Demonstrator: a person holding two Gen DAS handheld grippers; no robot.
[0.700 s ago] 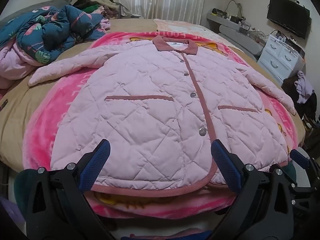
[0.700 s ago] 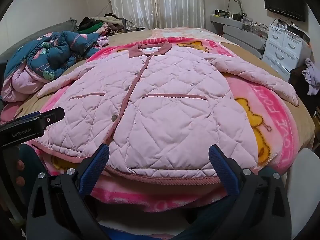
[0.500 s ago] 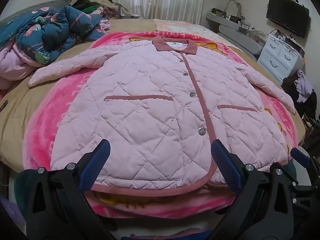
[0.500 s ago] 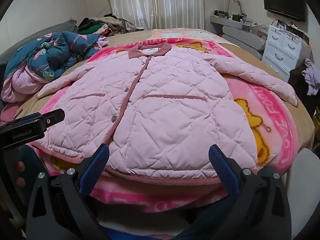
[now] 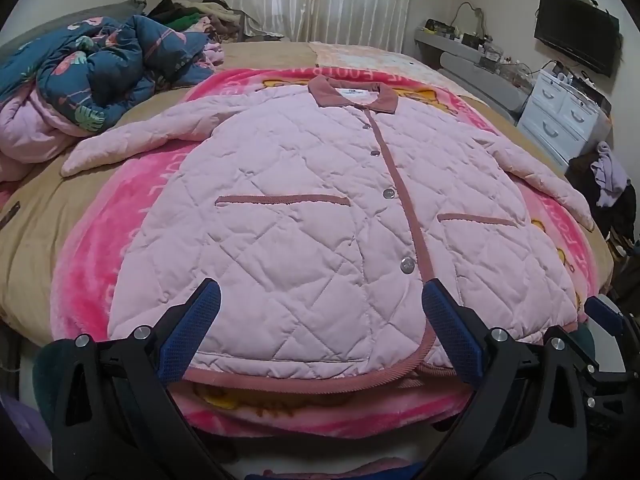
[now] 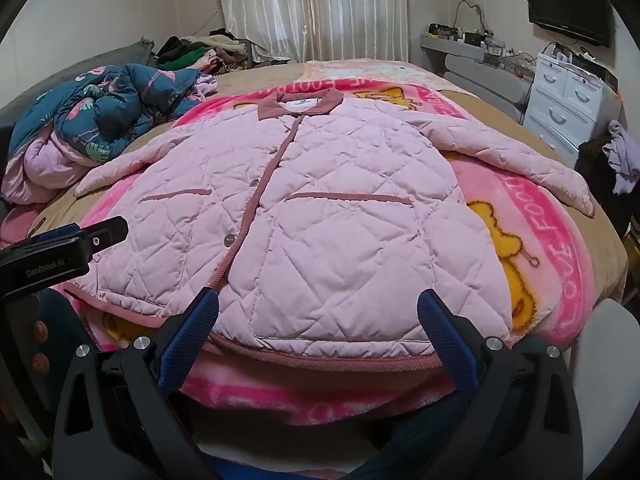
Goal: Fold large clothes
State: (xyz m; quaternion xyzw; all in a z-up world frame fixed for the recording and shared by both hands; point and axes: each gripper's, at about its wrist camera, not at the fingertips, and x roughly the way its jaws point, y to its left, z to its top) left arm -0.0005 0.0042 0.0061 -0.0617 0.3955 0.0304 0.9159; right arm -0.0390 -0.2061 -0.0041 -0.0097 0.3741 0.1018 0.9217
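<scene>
Almost nothing had moved since the earlier frames: both views sat as they had, the jacket unshifted. The left hand-held gripper [image 5: 320, 320] hovered with its jaws spread wide and empty, and the right hand-held gripper [image 6: 318, 320] was likewise released. Directly ahead of both, the quilted pink jacket [image 5: 320, 208] lay flat and buttoned on the pink blanket [image 5: 92, 248] over the bed [image 5: 28, 216], its hem nearest the fingertips and its collar farthest, sleeves spread out to each side. It looked soft, puffy and light, likely to slump and bulge when lifted; the corded hem corners or the sleeve cuffs seemed the firmest places to pinch. The jacket's back and the blanket beneath were hidden, and the collar label was too small to read.
</scene>
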